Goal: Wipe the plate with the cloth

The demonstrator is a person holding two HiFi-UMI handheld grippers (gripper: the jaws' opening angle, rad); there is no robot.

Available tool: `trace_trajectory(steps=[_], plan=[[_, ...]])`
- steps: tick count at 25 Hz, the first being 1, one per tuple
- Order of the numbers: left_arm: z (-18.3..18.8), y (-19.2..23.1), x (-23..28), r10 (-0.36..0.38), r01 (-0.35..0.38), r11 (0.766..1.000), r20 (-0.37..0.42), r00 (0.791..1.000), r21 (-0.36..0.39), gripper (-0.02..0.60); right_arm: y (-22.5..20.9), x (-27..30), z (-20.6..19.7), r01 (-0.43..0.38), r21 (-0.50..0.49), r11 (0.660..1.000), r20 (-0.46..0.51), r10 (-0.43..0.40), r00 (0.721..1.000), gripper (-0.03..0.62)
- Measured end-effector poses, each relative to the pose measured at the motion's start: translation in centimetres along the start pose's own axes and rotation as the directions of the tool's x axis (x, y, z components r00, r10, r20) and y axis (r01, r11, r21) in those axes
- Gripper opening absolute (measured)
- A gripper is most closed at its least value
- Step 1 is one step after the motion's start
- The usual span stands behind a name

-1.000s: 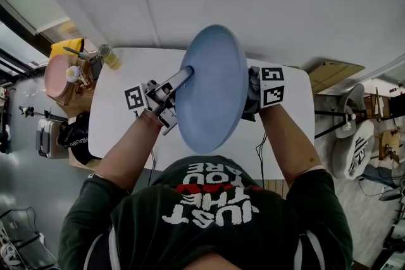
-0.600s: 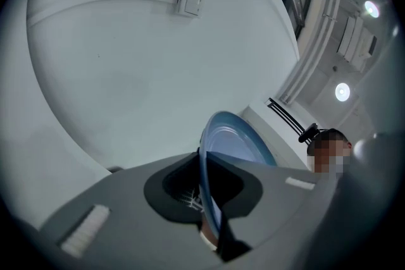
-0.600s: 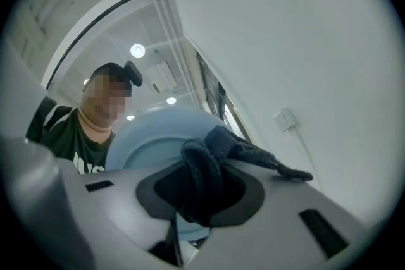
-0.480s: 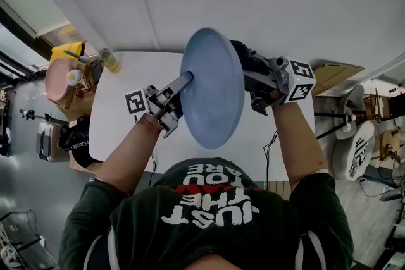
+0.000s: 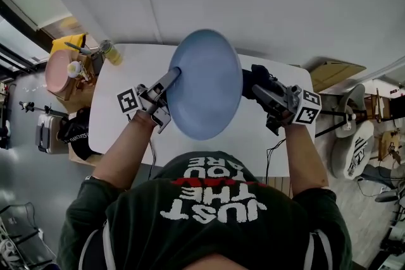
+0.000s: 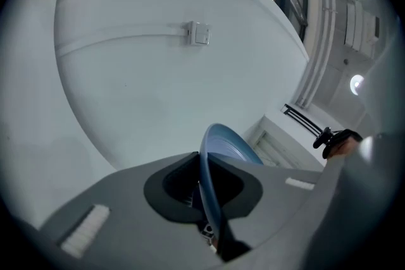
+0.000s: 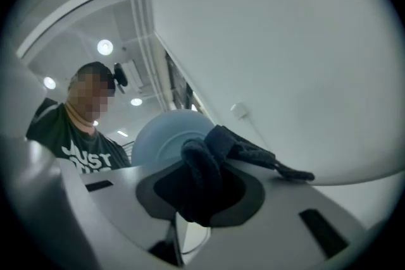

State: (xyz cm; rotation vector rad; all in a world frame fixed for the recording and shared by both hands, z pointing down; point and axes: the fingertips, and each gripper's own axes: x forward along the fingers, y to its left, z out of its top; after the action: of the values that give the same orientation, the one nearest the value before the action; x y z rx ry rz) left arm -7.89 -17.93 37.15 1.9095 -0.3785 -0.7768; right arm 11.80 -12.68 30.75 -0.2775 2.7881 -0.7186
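the right claw (image 5: 261, 89), clamped on the cloth (image 5: 251, 76), has swung out from behind the plate (image 5: 205, 88) beside it, whose rim the left claw (image 5: 172, 75) pinches; hard wiping could twist it loose.

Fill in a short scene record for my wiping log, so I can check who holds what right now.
plate: blue plate, held up above the table, tilted
left gripper: left gripper shut on the plate's rim
right gripper: right gripper shut on the cloth
cloth: dark cloth, bunched between the right jaws
cloth and plate: cloth sits at the plate's right edge in the head view; whether they touch cannot be told
table: white table, below the plate
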Motion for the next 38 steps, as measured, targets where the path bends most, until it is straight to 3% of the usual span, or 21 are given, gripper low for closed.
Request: trace_trajectory(steps=[4,8,11,16,21,25,32,38], plan=[[0.9,2.6,-1.7,0.145,-0.144,0.987,-0.002,0.989,0.076,0.018,-2.6,-2.4,-2.5,0.191,-0.063,0.98,-0.07,-0.195,0.978,0.069],[2.1,6.1,-3.7,0.291,-0.291,0.946,0.018,0.956,0.145,0.018,-5.2,-4.7,-4.4,0.354,-0.108,0.929,-0.08,-0.363,0.928,0.069],[2.2,9.2,-5.0,0.41,-0.405,0.895,0.016,0.912,0.187,0.018,-7.5,-6.7,-5.9,0.468,-0.149,0.871,-0.079,-0.482,0.872,0.069],[1.0,14.6,-7.0,0.58,-0.561,0.789,-0.003,0.815,0.25,0.018,-10.9,-9.1,-8.9,0.595,-0.204,0.777,-0.111,-0.622,0.775,0.069],[-1.3,19.4,-8.0,0.697,-0.659,0.694,-0.042,0.716,0.291,0.018,-12.8,-10.0,-11.7,0.625,-0.229,0.746,-0.168,-0.663,0.73,0.069],[-2.7,22.3,-8.4,0.748,-0.692,0.641,-0.07,0.66,0.331,0.018,-14.2,-10.1,-13.6,0.635,-0.235,0.736,-0.204,-0.676,0.709,0.069],[-4.2,25.8,-9.4,0.801,-0.722,0.576,-0.089,0.592,0.383,0.018,-15.7,-10.4,-15.8,0.636,-0.231,0.736,-0.244,-0.676,0.695,0.069],[-4.9,27.6,-10.2,0.831,-0.706,0.526,-0.109,0.545,0.474,0.018,-16.5,-10.7,-16.8,0.639,-0.218,0.738,-0.261,-0.675,0.69,0.069]])
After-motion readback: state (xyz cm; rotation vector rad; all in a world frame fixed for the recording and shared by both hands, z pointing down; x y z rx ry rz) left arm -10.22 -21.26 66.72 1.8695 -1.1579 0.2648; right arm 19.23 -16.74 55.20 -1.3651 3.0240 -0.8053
